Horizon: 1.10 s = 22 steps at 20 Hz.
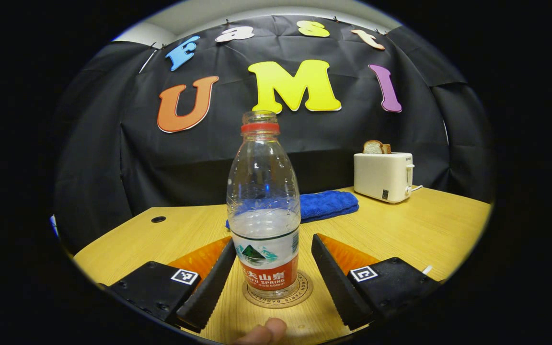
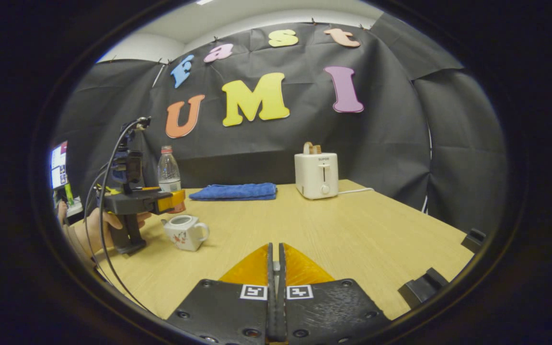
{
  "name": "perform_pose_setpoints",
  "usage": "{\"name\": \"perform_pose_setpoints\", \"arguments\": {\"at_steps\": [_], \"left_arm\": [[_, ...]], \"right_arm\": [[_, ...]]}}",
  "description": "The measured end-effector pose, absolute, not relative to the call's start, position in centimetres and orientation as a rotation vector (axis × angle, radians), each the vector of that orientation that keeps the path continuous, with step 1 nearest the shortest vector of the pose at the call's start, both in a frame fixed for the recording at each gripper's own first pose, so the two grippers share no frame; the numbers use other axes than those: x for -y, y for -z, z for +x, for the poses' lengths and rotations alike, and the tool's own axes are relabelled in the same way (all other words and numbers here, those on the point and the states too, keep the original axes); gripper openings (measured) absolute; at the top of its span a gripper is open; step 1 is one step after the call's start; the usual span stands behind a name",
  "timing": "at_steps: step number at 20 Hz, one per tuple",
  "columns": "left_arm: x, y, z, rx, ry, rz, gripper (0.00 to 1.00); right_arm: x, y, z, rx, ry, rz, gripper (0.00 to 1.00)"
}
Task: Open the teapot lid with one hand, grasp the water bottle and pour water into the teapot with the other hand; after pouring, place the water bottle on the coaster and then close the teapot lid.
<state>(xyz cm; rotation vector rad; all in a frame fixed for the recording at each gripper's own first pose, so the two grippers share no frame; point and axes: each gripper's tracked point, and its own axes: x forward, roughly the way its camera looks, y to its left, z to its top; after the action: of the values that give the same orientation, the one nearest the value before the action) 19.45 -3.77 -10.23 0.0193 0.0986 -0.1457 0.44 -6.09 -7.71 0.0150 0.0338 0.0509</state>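
The clear water bottle [image 1: 263,211], uncapped and partly filled, stands upright on a round coaster [image 1: 301,294]. My left gripper [image 1: 272,239] is open, one finger on each side of the bottle's lower half with a gap to each. In the right gripper view the same left gripper [image 2: 178,199] sits at the bottle [image 2: 168,172], held by a hand [image 2: 95,225]. A small white teapot [image 2: 186,232] with its lid on stands just in front of it. My right gripper [image 2: 275,246] is shut on nothing, well back from the teapot above the table.
A folded blue cloth [image 1: 326,203] lies behind the bottle. A white toaster [image 1: 384,176] with bread in it stands at the back of the wooden table [image 2: 352,230]. A fingertip [image 1: 262,331] shows at the bottom edge. Dark clamps [image 2: 424,287] sit on the table's right edge.
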Motion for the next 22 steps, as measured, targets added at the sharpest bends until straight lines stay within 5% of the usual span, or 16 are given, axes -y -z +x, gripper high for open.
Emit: {"name": "perform_pose_setpoints", "arguments": {"at_steps": [22], "left_arm": [[-0.1, 9.3, 6.6, -0.116, 0.105, -0.152, 0.99]], "right_arm": [[-1.8, 4.1, 1.9, -0.068, -0.202, -0.01, 0.01]]}}
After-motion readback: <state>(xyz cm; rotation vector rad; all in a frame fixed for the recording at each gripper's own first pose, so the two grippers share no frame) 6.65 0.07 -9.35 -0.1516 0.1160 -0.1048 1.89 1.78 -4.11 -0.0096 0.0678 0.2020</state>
